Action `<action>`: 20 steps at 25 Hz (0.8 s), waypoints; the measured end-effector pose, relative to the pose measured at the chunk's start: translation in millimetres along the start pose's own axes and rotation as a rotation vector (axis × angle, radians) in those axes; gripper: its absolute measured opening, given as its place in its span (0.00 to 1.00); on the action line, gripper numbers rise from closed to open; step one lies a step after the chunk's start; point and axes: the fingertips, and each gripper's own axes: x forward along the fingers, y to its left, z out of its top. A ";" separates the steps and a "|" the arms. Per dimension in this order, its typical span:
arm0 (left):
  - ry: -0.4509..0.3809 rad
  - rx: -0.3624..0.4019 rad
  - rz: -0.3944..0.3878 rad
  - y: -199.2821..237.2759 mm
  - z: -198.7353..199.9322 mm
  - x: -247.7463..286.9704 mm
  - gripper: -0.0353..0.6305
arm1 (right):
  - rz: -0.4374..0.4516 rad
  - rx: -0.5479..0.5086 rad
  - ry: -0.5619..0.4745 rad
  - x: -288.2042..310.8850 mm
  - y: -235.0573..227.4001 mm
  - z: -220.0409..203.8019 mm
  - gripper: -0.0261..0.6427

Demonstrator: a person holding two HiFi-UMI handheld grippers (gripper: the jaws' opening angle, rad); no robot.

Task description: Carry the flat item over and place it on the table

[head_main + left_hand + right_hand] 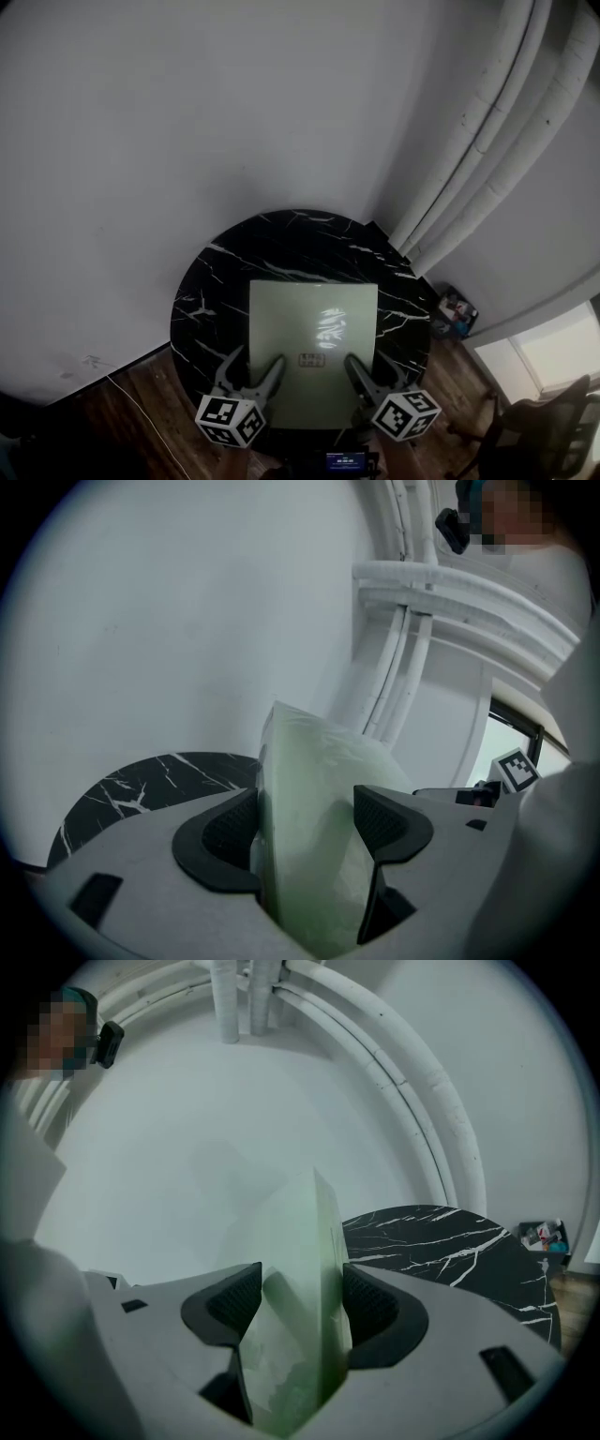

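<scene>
both grippers are clamped on the flat item (312, 328): pale green, plastic-wrapped, glare patch on top. left gripper (255, 364) has its near-left edge, right gripper (373, 366) its near-right edge. in each gripper view the jaws press the item from both sides, clenched on it. item lies level over the round black marble bench (281, 239), roughly centred, with its near edge out at the bench's near rim. can't tell if it's touching the top or just above it. small label (311, 360) by the item's near edge, print unreadable. bench stands against a white wall (187, 112). white pipes (487, 122) run up at the right. wood floor (150, 394) below, chair (548, 422) at lower right.
</scene>
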 end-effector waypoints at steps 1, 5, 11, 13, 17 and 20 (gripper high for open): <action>0.009 -0.004 0.000 1.3 -4.0 3.7 0.55 | -0.006 0.003 0.007 2.2 -4.1 -2.8 0.38; 0.038 -0.016 0.010 7.1 -17.0 16.5 0.55 | -0.025 0.013 0.034 12.5 -18.4 -11.8 0.38; 0.073 -0.040 0.037 22.8 -33.3 29.3 0.55 | -0.032 0.028 0.080 31.7 -31.7 -26.0 0.38; 0.083 -0.044 0.041 27.4 -37.5 33.7 0.55 | -0.035 0.032 0.090 37.3 -35.5 -29.9 0.38; 0.106 -0.053 0.046 34.9 -48.0 42.5 0.55 | -0.045 0.043 0.110 46.4 -44.6 -38.9 0.38; 0.124 -0.065 0.053 39.6 -55.3 48.7 0.55 | -0.053 0.050 0.127 52.4 -51.0 -43.9 0.38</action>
